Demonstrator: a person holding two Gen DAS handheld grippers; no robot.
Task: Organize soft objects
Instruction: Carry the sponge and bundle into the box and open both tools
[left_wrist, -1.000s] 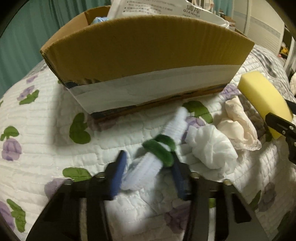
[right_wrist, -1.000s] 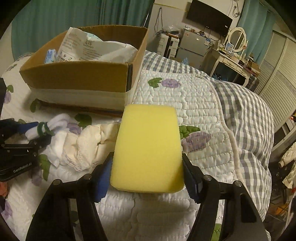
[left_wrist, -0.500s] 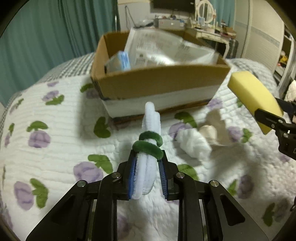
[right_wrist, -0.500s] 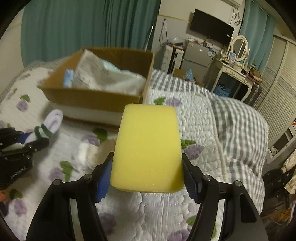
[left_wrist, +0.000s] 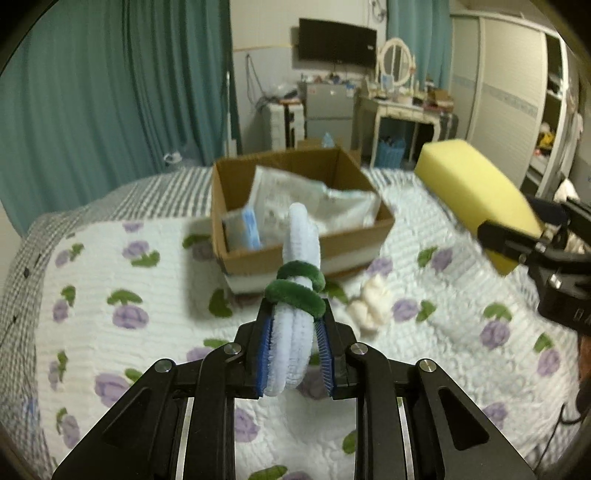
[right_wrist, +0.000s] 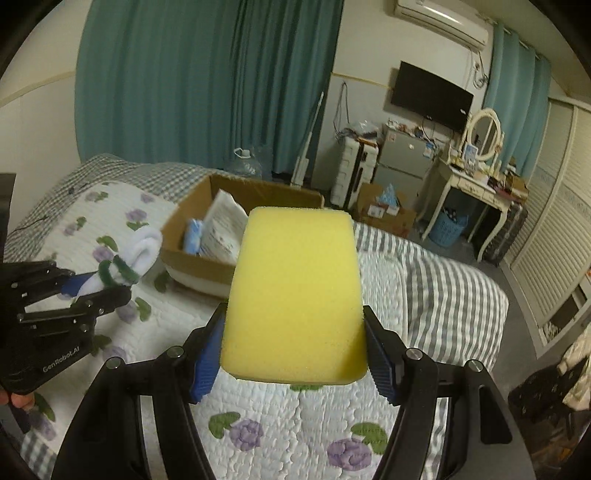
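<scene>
Open-topped cardboard box (left_wrist: 301, 254) ahead, packets (left_wrist: 314, 206) filling its floor.

Left gripper (left_wrist: 294, 345): matte black linkage arms, silver round screws at pivots, ribbed blue pads on fingers (left_wrist: 266, 350). Right gripper (right_wrist: 293, 356): same black frame, silver screws, blue ribbed pads. White "GenRobot.AI" lettering on left gripper body in right wrist view. Bit of bare fingertip skin beneath it.

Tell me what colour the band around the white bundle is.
Dark green: the band wraps the bundle twice. Left wrist view shows it best.
</scene>
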